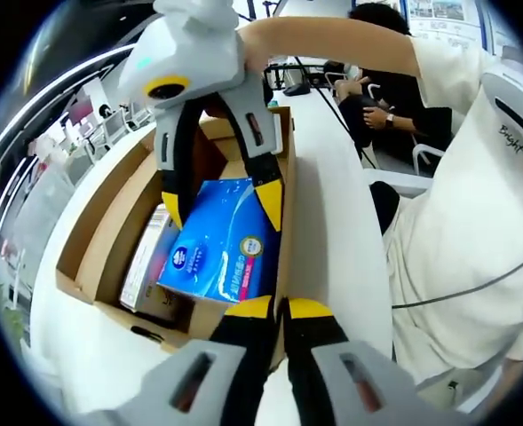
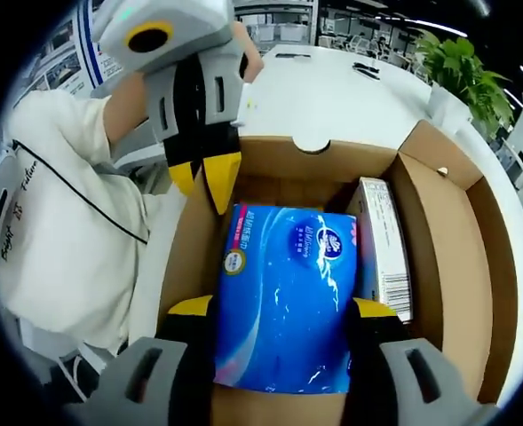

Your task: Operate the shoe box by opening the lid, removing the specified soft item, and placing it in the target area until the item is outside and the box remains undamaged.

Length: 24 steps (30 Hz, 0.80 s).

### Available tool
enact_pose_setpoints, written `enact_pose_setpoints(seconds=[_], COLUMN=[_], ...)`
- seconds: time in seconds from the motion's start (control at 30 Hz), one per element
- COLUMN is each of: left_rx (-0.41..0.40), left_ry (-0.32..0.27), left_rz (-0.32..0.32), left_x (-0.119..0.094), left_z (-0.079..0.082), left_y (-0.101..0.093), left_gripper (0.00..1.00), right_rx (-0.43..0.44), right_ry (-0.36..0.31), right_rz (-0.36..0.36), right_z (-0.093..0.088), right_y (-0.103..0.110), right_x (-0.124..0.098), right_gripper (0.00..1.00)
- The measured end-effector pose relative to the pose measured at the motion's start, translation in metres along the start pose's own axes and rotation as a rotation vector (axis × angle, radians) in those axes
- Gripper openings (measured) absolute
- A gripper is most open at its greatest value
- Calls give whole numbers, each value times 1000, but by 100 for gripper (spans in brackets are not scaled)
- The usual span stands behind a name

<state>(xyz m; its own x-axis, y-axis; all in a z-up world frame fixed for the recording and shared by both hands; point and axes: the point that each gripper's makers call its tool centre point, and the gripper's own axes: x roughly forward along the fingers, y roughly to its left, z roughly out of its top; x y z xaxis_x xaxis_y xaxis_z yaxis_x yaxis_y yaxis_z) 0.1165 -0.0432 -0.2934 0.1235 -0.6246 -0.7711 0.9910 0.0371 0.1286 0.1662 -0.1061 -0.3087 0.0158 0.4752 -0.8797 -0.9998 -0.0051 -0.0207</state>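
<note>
An open cardboard shoe box [image 2: 314, 158] [image 1: 110, 232] lies on a white table. Inside it is a soft blue tissue pack [image 2: 288, 293] [image 1: 221, 244]. My right gripper [image 2: 283, 306] is shut on the pack, one yellow-tipped finger on each side. That same gripper reaches down from the top of the left gripper view [image 1: 221, 204]. My left gripper [image 1: 281, 308] has its jaws pressed together on the box's side wall, and it comes in from the upper left of the right gripper view [image 2: 203, 177]. A white carton [image 2: 381, 240] [image 1: 146, 257] lies beside the pack.
The white table [image 2: 332, 89] [image 1: 332, 231] stretches beyond the box. A person in a white shirt [image 2: 57, 222] [image 1: 474, 240] stands close against the table edge. A green plant [image 2: 461, 75] sits at the far corner. People sit further back [image 1: 385, 98].
</note>
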Motion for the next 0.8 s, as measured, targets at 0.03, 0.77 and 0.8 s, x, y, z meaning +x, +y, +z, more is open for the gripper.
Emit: enact_pose_setpoints(seconds=[0.03, 0.77, 0.8], left_rx=[0, -3, -3], left_ry=[0, -1, -1], left_rz=[0, 1, 1], left_x=[0, 0, 0], left_z=[0, 0, 0], left_y=[0, 0, 0], left_gripper=[4, 4, 4], right_rx=[-3, -5, 1], right_ry=[32, 305, 303], right_rz=[0, -1, -1], right_z=[-6, -71, -71], right_y=[0, 7, 7], right_x=[-3, -33, -33], right_gripper=[60, 61, 61])
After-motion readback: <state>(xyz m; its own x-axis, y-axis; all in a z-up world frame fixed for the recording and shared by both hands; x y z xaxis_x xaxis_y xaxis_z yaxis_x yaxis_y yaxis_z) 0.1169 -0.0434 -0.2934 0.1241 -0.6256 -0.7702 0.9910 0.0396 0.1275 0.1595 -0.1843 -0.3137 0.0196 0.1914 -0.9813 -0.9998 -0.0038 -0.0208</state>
